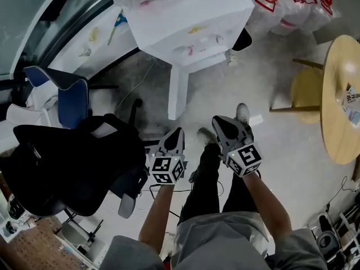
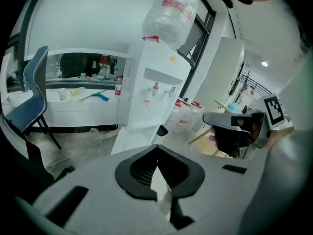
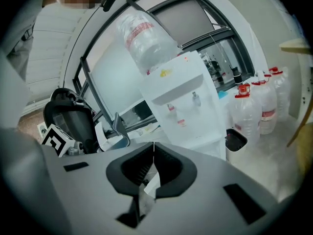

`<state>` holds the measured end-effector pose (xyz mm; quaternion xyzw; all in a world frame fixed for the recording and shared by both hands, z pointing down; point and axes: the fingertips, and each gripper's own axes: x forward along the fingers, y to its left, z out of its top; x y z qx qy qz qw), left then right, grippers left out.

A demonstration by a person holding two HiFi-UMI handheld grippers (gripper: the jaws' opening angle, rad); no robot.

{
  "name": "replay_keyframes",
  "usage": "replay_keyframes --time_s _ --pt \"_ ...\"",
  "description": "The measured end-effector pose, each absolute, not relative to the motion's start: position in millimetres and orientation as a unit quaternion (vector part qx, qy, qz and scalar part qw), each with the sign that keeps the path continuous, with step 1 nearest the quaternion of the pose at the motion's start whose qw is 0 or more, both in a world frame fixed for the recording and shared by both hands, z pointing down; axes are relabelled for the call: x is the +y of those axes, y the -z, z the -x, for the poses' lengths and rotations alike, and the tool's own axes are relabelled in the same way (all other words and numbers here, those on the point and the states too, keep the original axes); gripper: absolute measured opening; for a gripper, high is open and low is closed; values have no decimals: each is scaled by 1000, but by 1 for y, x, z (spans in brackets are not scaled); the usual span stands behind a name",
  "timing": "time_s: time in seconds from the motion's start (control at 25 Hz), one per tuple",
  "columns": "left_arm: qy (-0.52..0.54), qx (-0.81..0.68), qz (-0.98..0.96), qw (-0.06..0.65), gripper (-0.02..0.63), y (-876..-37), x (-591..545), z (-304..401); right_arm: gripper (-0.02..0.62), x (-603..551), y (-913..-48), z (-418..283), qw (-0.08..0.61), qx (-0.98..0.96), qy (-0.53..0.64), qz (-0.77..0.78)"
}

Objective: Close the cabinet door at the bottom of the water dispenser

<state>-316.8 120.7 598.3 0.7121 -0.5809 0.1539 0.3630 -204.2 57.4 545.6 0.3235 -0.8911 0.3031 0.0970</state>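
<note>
Jaws of both grippers shut tip to tip, nothing between them; dispenser ahead, well apart.

Two grippers: left gripper (image 1: 173, 135) and right gripper (image 1: 220, 124), side by side above the person's legs (image 1: 211, 179). One black office chair (image 1: 67, 167) just left of them, one blue chair (image 1: 70, 97) behind it. One cabinet door (image 1: 178, 91) stands out edge-on from the foot of the one white water dispenser (image 1: 191, 16), open toward the person; the cabinet's inside cannot be seen. One upturned bottle (image 2: 171, 13) on top, two taps (image 3: 170, 106) on the front. Right gripper view: the gripper body cuts off the dispenser's base. One black round-mouthed container (image 3: 235, 140) beside that base. Three spare bottles (image 3: 261, 109) counted past it; any behind are hidden. One round wooden table (image 1: 340, 94), cut by the frame edge.
</note>
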Motion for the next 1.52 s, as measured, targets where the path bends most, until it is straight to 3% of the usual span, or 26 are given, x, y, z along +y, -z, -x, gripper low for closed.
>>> replay_keyframes --time_s 0.52,0.64,0.88,1.08,1.52 --pt "-134 -612 -702 338 13 -692 135 354 12 73 -618 230 110 -892 -322 -298" --pt "-126 -623 -696 334 123 -723 138 363 12 74 -636 237 109 -894 -323 -290" --pt "-128 -637 -688 324 195 -777 146 373 12 77 -672 236 114 -894 -328 -283" --pt "-142 -635 -693 311 321 -824 153 379 12 88 -696 246 127 -894 -336 -269" --pt "-153 -621 -709 297 364 -890 155 387 12 93 -727 251 124 -899 -330 -260"
